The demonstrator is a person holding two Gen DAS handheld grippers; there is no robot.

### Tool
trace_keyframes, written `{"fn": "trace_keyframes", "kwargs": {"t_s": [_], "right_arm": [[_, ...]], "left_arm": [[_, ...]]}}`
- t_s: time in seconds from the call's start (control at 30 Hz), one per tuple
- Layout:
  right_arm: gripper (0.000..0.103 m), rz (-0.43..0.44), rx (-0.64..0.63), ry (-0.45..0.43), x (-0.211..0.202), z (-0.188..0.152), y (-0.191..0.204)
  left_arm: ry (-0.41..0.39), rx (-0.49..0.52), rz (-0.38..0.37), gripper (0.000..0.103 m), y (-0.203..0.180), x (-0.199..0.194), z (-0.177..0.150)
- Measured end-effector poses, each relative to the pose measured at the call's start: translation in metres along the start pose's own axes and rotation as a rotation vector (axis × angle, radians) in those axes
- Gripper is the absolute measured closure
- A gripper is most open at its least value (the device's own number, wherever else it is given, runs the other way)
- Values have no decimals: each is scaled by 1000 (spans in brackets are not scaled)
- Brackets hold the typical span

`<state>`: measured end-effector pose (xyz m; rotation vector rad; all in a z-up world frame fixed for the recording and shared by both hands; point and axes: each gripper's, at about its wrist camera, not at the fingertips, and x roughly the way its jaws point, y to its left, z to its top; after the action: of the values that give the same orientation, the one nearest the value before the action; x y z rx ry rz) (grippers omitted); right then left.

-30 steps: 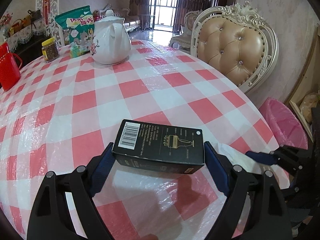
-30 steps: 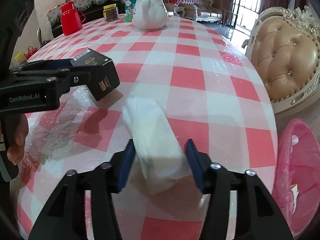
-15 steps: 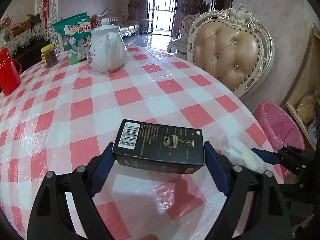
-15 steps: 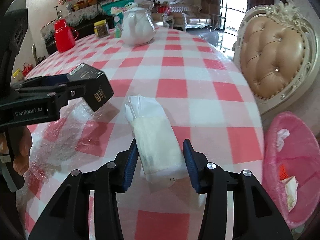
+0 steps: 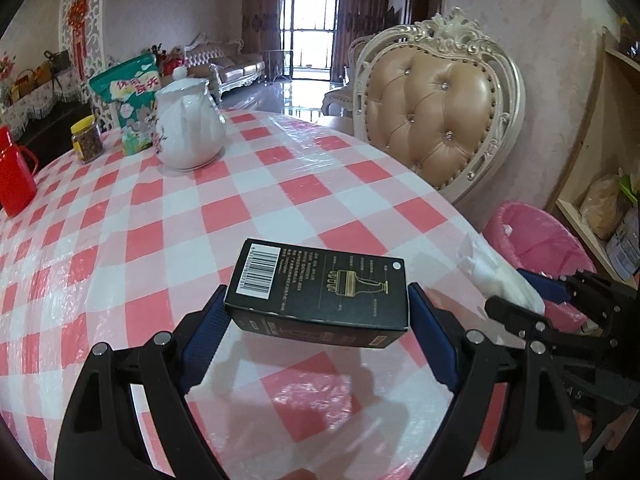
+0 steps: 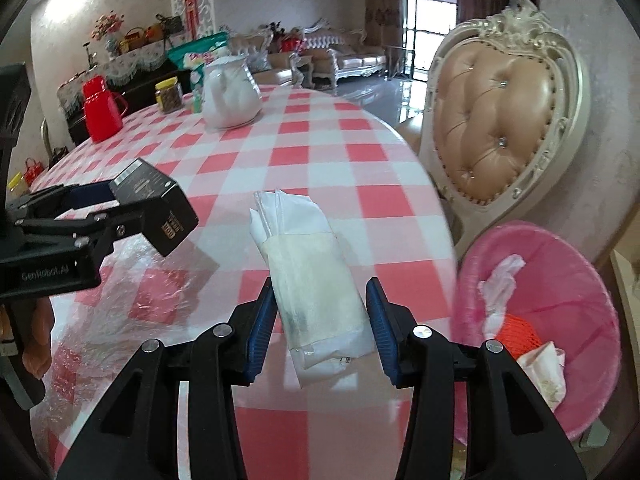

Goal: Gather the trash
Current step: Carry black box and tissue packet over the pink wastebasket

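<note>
My left gripper (image 5: pixel 316 320) is shut on a black box (image 5: pixel 320 294) with a barcode and holds it above the checked table (image 5: pixel 200 220). The box also shows in the right wrist view (image 6: pixel 154 204). My right gripper (image 6: pixel 320 316) is shut on a white tissue pack (image 6: pixel 312 280) and holds it above the table's right edge. The pack also shows in the left wrist view (image 5: pixel 496 276). A pink trash bin (image 6: pixel 560 304) with crumpled paper and an orange net stands on the floor to the right, below the table edge; it also shows in the left wrist view (image 5: pixel 536 240).
A white teapot (image 5: pixel 188 128), a green snack bag (image 5: pixel 128 100), a jar (image 5: pixel 86 140) and a red jug (image 5: pixel 14 176) stand at the table's far side. A padded chair (image 5: pixel 436 112) stands by the table, next to the bin. A wooden shelf (image 5: pixel 600 184) is at the right.
Both grippers have risen with their loads. The tissue pack has come off the table and moved right toward the bin. The bin's inside has come into the right wrist view.
</note>
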<state>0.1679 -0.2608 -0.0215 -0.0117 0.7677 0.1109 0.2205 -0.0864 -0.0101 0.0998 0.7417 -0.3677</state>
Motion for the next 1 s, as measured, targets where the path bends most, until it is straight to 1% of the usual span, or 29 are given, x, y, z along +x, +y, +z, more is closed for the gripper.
{"fn": "trace_keyframes", "kwargs": {"t_s": [0.23, 0.6, 1.0], "right_arm": [[59, -43, 34, -24, -16, -4, -26], [59, -94, 79, -58, -38, -11, -55], [59, -123, 143, -82, -59, -24, -92]], "left_arm": [[-18, 42, -13, 19, -21, -8, 2], [-51, 77, -38, 19, -46, -25, 7], [-48, 123, -39, 19, -77, -30, 5]]}}
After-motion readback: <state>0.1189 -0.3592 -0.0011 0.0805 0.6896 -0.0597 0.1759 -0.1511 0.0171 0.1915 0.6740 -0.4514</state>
